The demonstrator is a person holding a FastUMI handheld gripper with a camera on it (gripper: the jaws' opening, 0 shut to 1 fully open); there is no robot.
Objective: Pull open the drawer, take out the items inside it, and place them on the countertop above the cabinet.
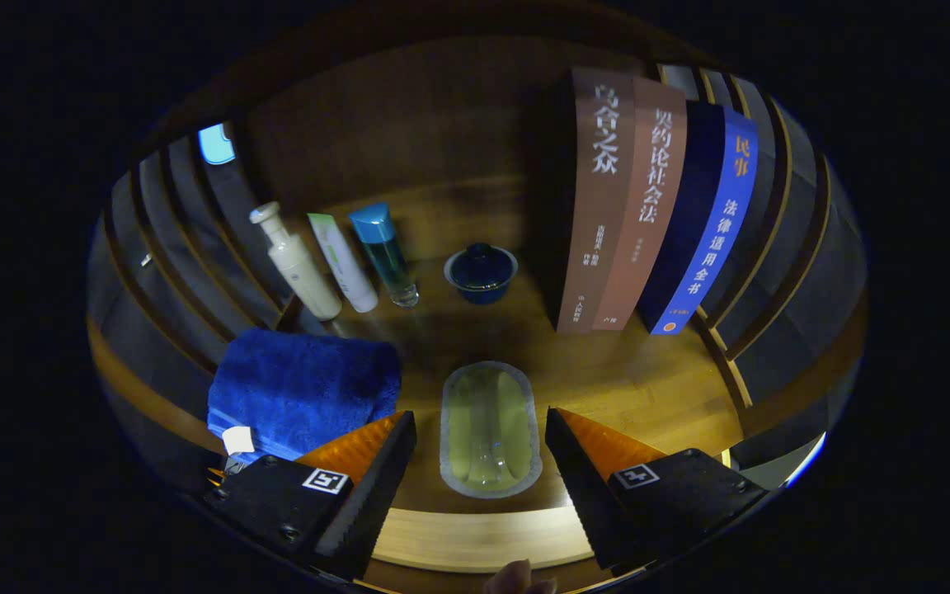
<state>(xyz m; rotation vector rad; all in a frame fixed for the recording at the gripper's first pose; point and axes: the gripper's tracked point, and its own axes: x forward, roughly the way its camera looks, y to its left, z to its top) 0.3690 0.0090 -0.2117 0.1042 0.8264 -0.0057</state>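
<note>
Wooden countertop [648,388] (dim booth); gripper [481,445] jaws apart, empty.

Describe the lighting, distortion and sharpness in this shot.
Gripper view: dim, warm light pools on the countertop, the back wall falls dark; fisheye bends the books and bottles outward; the pouch between the open fingers stays sharp.
</note>
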